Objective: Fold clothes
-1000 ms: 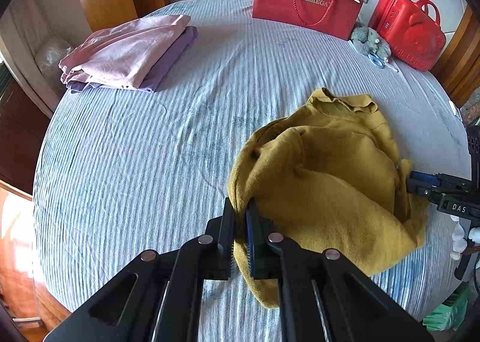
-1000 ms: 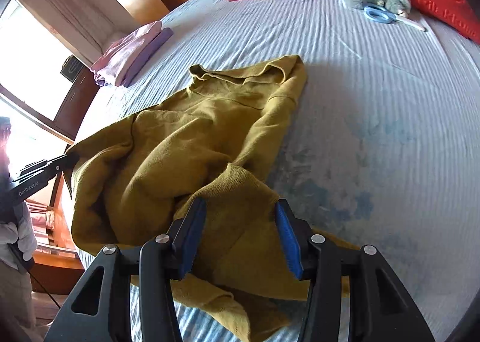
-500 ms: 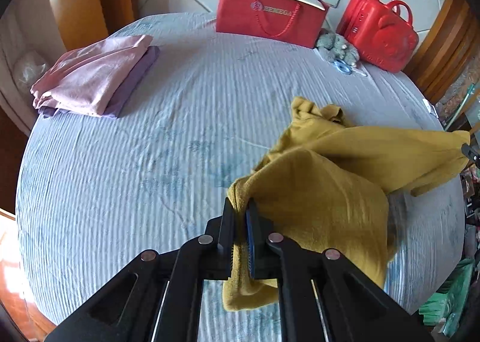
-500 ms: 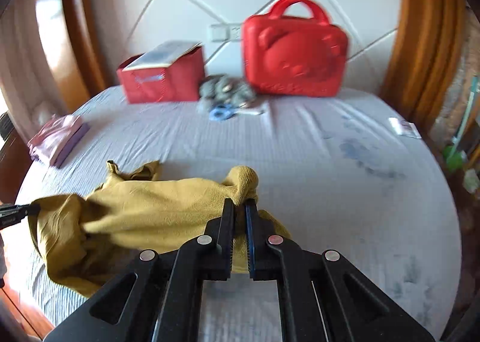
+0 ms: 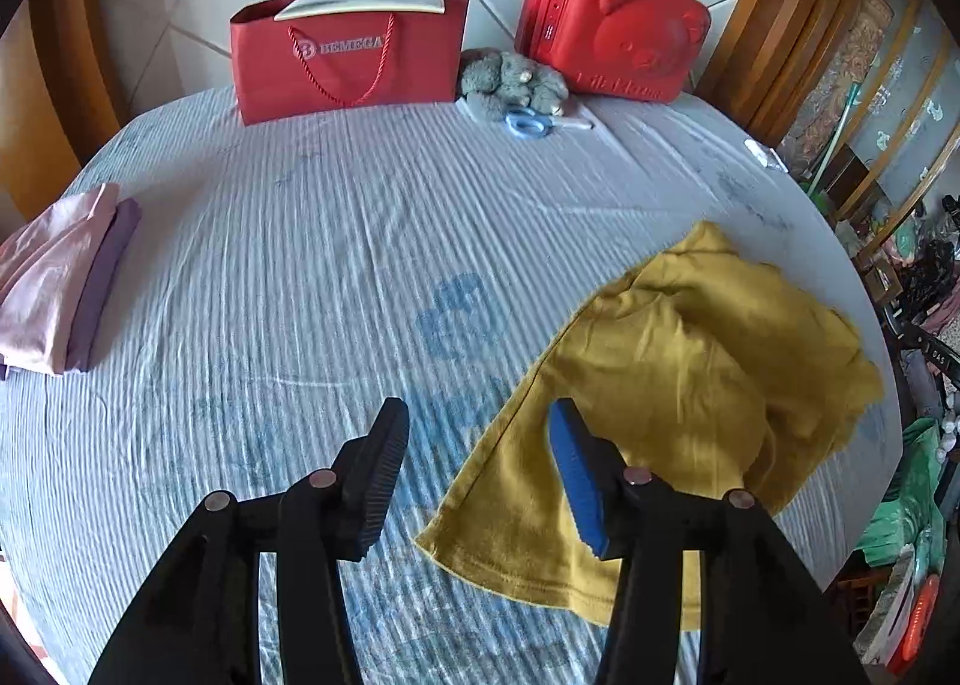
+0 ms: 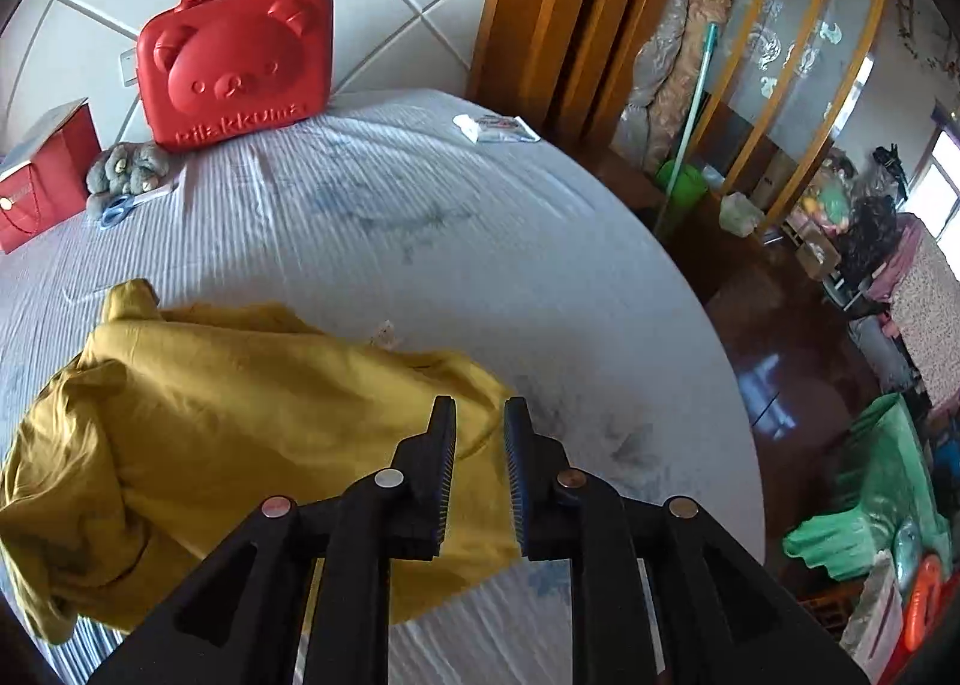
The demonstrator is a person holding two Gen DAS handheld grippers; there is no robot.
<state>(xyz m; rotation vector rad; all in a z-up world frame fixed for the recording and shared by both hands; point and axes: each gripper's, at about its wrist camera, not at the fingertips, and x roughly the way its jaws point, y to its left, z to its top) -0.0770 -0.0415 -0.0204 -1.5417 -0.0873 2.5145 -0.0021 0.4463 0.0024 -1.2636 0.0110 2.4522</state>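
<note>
A broad stretch of bare striped blue-white bedsheet (image 5: 336, 265) lies open across the middle of the bed. The crumpled mustard-yellow knit garment (image 5: 678, 385) fills the right near part. A folded pink and lilac clothes stack (image 5: 54, 277) sits at the left edge. Along the far wall stand a red paper shopping bag (image 5: 348, 60), a grey plush toy (image 5: 516, 81), blue-handled scissors (image 5: 528, 122) and a red bear-faced hard case (image 5: 612, 48). A small white packet (image 6: 495, 128) lies near the far right edge.
</note>
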